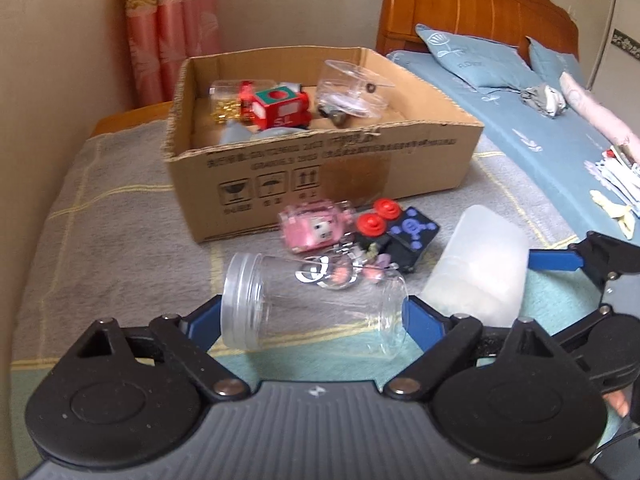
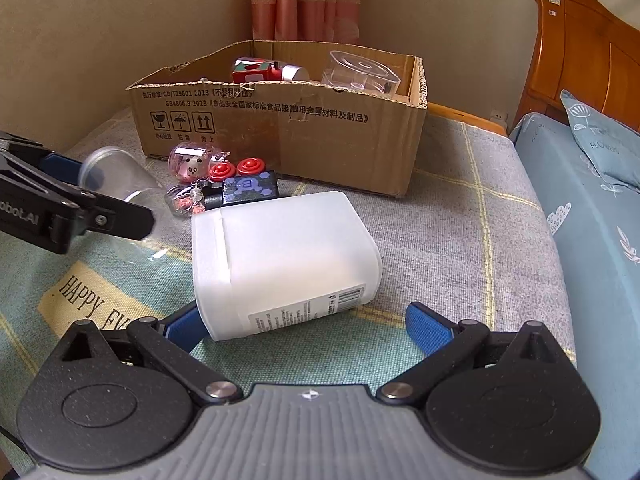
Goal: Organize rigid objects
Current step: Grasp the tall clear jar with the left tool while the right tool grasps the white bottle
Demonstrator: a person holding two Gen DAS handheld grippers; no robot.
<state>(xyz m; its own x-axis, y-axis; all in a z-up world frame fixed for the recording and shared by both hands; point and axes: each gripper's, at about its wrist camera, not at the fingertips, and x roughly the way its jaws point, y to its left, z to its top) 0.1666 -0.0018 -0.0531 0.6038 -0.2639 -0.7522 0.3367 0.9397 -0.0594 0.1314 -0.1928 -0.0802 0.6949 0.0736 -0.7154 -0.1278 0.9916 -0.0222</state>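
— Where is free room for moving here?

— The cardboard box (image 1: 320,168) stands near the wall corner, its top open. In front of it a small heap of toys lies close to its front wall: a pink toy (image 1: 310,228), a black block with two red buttons (image 1: 394,234) and some keychain charms (image 1: 340,274). To the right of the box the grey checked blanket (image 2: 460,216) is bare up to the blue bed sheet (image 2: 592,216). To the left the blanket runs to the wall.

— And the two tongs?

— The left tongs (image 1: 312,316) are low over the blanket, and the clear jar (image 1: 314,306) lies on its side between the blue fingers. Both fingers are at the ends of the jar, so the tongs seem to grip it, mouth to the left. The right tongs (image 2: 308,322) are spread wide. The white plastic container (image 2: 284,264) lies on its side between them; the left finger touches its bottom corner, the right finger stays apart from it.

— What is inside the box?

— A red toy train (image 1: 280,108), a clear round container (image 1: 352,88) and some small gold pieces, too blurred to name.

— The room?

— A bedroom. Pink curtain (image 2: 304,0) in the corner, beige walls, a wooden headboard (image 1: 472,4) with blue pillows (image 1: 476,56) at the right.
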